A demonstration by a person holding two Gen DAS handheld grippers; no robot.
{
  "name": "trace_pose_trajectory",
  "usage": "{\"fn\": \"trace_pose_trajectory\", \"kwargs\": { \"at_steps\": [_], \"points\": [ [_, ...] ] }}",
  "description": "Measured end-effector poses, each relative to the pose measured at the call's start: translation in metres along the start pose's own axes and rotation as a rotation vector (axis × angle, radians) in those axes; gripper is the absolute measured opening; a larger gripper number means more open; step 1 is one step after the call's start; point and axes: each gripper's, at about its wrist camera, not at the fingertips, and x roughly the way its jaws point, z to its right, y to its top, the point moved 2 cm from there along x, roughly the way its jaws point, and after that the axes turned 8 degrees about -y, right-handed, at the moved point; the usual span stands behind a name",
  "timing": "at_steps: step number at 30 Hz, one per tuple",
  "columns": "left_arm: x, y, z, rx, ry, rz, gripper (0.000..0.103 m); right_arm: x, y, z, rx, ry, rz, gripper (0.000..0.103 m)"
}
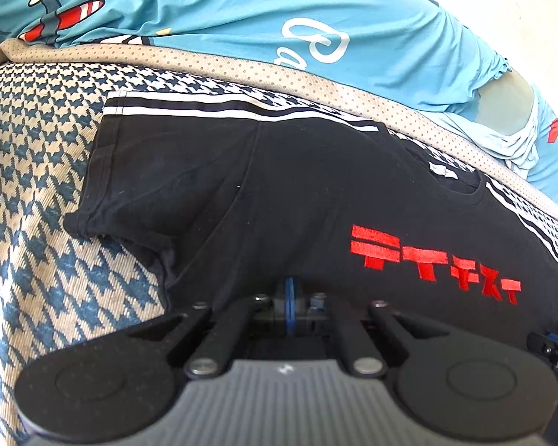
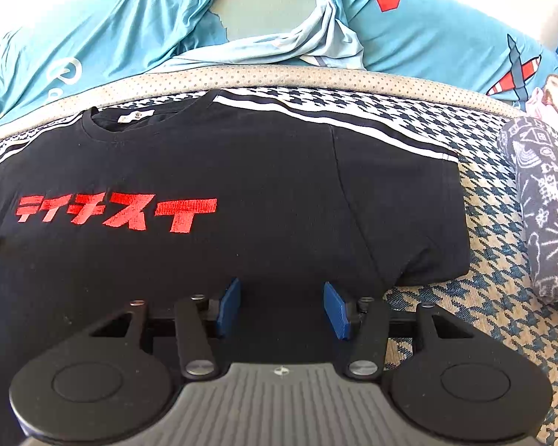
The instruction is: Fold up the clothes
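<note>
While the black T-shirt is lying mid-frame, right gripper is gaping, gripping nothing; left gripper is closing tight, contents unclear.

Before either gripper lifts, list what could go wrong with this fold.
1. The left gripper looks shut on the black T-shirt while the right gripper is open, so a lift now could skew the shirt.
2. The collar lies near the dotted border; dragging may push it onto the blue bedding.
</note>
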Motion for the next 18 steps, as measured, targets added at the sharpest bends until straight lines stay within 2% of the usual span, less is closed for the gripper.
{"fn": "trace_pose_trajectory", "kwargs": {
  "at_steps": [5, 10, 18],
  "points": [
    [0.001, -0.002, 0.005, 0.032, 0.025, 0.006, 0.003, -0.003, 0.001, 0.001, 0.006, 0.007, 0.012, 0.05],
    [0.001, -0.002, 0.005, 0.027, 0.023, 0.007, 0.003, -0.018, 0.011, 0.01, 0.042, 0.026, 0.104, 0.05],
    [0.0, -0.003, 0.003, 0.023, 0.014, 0.008, 0.003, -0.01, 0.023, 0.069, 0.25, -0.052, 0.064, 0.05]
  ]
}}
